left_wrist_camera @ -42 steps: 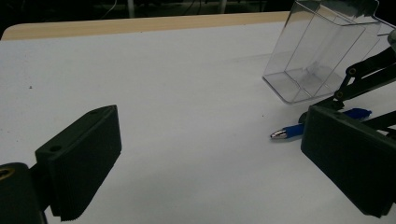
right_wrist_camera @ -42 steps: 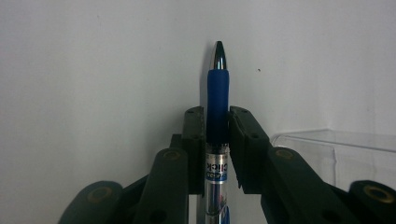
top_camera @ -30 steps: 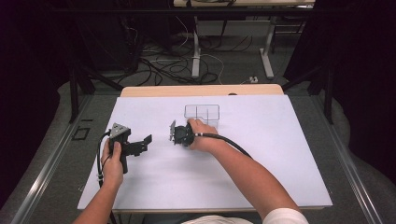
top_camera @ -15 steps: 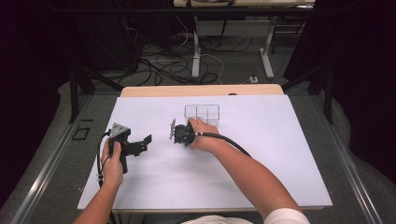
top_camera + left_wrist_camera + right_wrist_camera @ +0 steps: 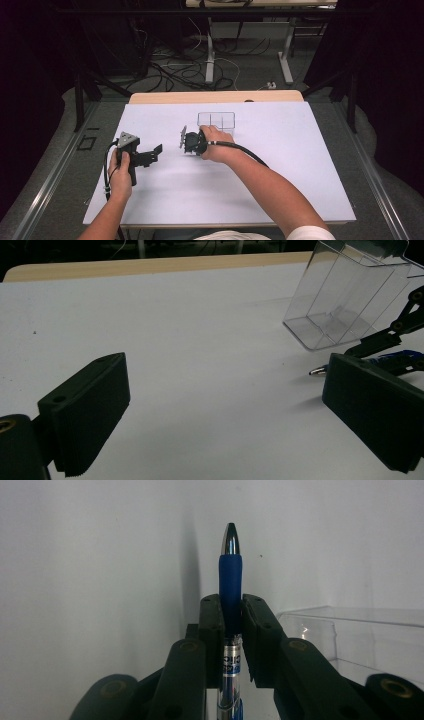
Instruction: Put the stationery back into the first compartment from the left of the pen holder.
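A blue pen (image 5: pixel 230 575) with a chrome tip is clamped lengthwise between the jaws of my right gripper (image 5: pixel 232 607), its tip sticking out past them over the white table. In the high view the right gripper (image 5: pixel 189 143) sits mid-table, just left of a clear divided plastic box (image 5: pixel 216 121). My left gripper (image 5: pixel 152 156) hovers further left, open and holding nothing. In the left gripper view its pads (image 5: pixel 85 410) stand wide apart, with the pen (image 5: pixel 322 371) and the clear box (image 5: pixel 350 295) ahead to the right.
The white sheet (image 5: pixel 280 165) covers the table, with a wooden strip (image 5: pixel 215 96) along the far edge. Cables and table legs lie on the floor beyond. The right gripper's cable (image 5: pixel 245 150) trails along the forearm.
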A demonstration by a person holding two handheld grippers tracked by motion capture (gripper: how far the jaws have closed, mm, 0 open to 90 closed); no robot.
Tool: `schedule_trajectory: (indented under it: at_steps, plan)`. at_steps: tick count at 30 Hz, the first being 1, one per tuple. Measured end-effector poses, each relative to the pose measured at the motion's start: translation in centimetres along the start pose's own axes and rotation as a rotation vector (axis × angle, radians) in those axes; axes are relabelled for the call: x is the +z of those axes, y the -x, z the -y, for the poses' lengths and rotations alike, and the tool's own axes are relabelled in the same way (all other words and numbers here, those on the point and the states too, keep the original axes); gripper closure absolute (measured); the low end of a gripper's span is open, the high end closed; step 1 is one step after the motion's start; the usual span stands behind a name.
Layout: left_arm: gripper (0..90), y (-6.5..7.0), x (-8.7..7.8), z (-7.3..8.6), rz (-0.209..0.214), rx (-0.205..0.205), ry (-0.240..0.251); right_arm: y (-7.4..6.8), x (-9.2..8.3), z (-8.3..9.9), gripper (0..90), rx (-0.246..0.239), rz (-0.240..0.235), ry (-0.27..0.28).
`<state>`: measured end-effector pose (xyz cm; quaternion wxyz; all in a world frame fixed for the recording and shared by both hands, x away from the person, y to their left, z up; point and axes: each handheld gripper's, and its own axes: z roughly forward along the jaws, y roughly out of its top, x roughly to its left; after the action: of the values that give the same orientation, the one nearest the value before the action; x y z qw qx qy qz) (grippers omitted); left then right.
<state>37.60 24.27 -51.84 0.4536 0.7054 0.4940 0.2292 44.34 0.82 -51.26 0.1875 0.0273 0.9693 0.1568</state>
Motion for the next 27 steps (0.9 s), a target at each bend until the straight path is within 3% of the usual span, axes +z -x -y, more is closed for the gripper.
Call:
schedule_trajectory:
  at_steps: [4,15,21,22,27]
  plan:
    - [4.8,-0.1,0.0,0.0,-0.001,-0.003,-0.003,0.3,-0.7,-0.1,79.5,0.026,0.012,0.047]
    - [4.8,-0.2,-0.1,0.0,-0.001,-0.01,-0.006,1.2,-3.1,-0.4,79.5,0.164,0.039,0.197]
    - [4.8,-0.2,-0.1,0.0,-0.005,-0.01,0.004,1.9,-4.4,-0.6,79.5,0.212,0.055,0.304]
    - [4.8,-0.2,-0.1,0.0,-0.005,-0.011,0.002,1.9,-4.7,-0.6,79.5,0.242,0.055,0.322]
    - [4.8,-0.2,-0.1,0.0,-0.005,-0.011,0.001,2.5,-5.8,-0.7,79.5,0.299,0.064,0.42]
